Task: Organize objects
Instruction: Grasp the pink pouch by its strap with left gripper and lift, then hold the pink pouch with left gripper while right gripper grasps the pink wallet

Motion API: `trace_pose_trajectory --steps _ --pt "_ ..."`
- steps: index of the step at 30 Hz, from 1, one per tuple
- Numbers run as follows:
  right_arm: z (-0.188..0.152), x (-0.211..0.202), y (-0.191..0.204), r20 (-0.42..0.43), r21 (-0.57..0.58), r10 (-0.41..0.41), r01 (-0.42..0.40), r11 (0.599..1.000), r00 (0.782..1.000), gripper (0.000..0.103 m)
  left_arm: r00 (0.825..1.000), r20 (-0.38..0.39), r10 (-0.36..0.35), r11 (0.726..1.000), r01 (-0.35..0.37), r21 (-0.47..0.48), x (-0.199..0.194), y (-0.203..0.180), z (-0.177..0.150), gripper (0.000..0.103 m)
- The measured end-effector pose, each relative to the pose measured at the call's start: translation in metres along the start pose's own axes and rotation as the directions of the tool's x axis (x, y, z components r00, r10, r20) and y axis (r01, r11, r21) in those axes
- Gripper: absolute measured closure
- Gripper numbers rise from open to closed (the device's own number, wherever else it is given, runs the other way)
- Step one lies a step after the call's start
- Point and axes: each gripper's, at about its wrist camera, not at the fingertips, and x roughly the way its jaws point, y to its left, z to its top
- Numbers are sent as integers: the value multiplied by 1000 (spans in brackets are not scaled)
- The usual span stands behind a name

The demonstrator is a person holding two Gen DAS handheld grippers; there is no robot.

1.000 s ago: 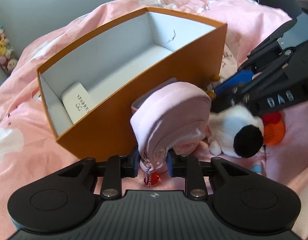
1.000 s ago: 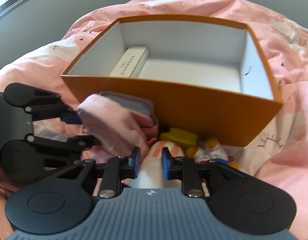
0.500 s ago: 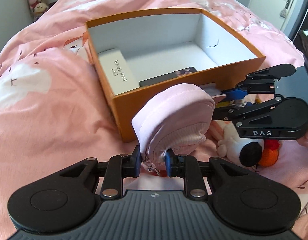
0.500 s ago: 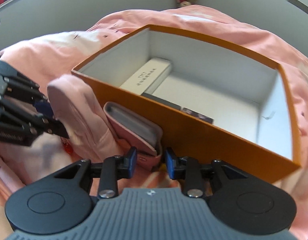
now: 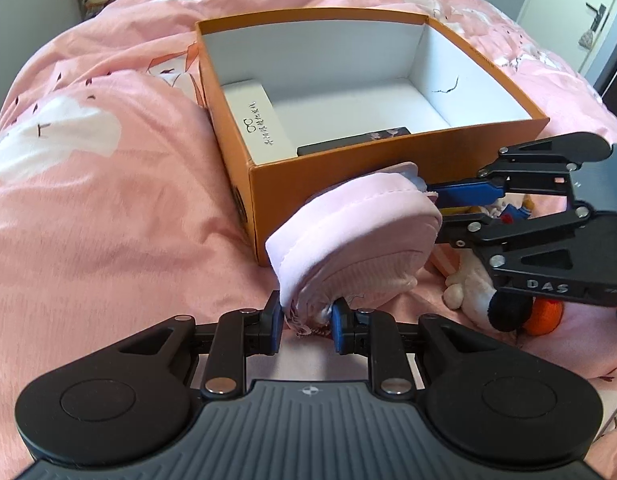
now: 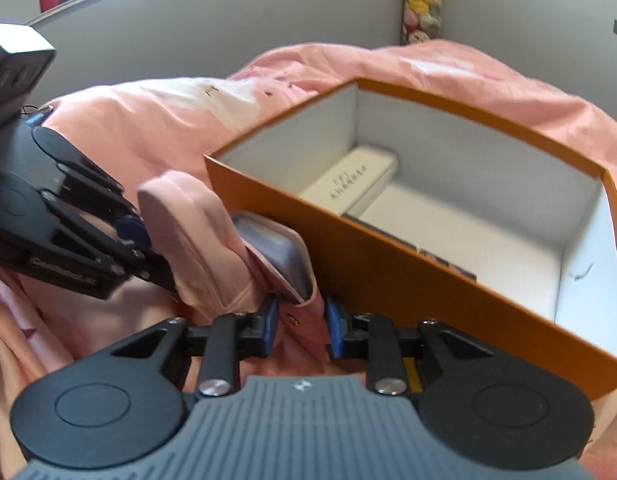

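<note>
Holding a pink padded pouch between both grippers, just outside the near wall of the orange box, above the pink duvet

L gripper: jaws narrow, blue pads pinch the pouch's lower gathered edge; fabric bunched between them, a bit of red charm peeks out below. Pouch body bulges up and away from the pads toward the box corner

R gripper seen from L cam: comes in from the right, blue finger against the far end of the pouch, by the box's front wall. From R wrist cam, R gripper jaws have just been closing; pink flap of the pouch sits between the pads, L pad touching it, R pad contact not clear – can't say if it truly clamps. Pouch mouth gapes open here, grey lining visible, leaning against the box wall. L gripper visible at left of that view, on the pouch's other end

Box open-topped, white inside. Contents: white glasses case w/ printed text along the left wall, and a flat dark card-like item on the floor against the near wall; rest of the floor bare

Beside box on the duvet, under the R gripper: white plush w/ black nose, orange knitted piece, small figure toys partly hidden

Bkgd: plush toys stacked in the room corner
</note>
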Motion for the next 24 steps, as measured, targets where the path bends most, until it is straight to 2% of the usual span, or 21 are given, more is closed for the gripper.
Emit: trace_pose_trajectory --steps 4,7,14,15,16,17,21,24 --pt "2 6 1 10 17 -10 10 1000 1000 75 1000 4 5 1000 -5 -9 -1 1 -2 77" --pt "5 4 4 18 45 -14 13 999 1000 79 1000 9 1 999 -1 -32 -6 4 -4 77" --pt "7 -25 17 56 54 -77 74 996 995 85 997 51 -53 998 55 -38 -24 3 -5 78" --pt "8 -29 18 59 59 -85 82 995 995 87 996 57 -63 997 65 -32 -27 2 -5 78" --pt "10 -35 18 63 69 -92 87 994 994 102 995 63 -72 997 74 -29 -30 1 -4 78" --pt "11 -41 17 69 84 -101 95 992 993 103 994 73 -80 996 83 -28 -34 0 -4 78" --pt "18 -67 10 79 141 -101 89 986 992 103 987 100 -128 991 130 -20 -44 -3 0 78" --pt "20 -73 7 61 147 -93 83 986 994 103 992 86 -94 995 95 -9 -44 -6 -1 78"
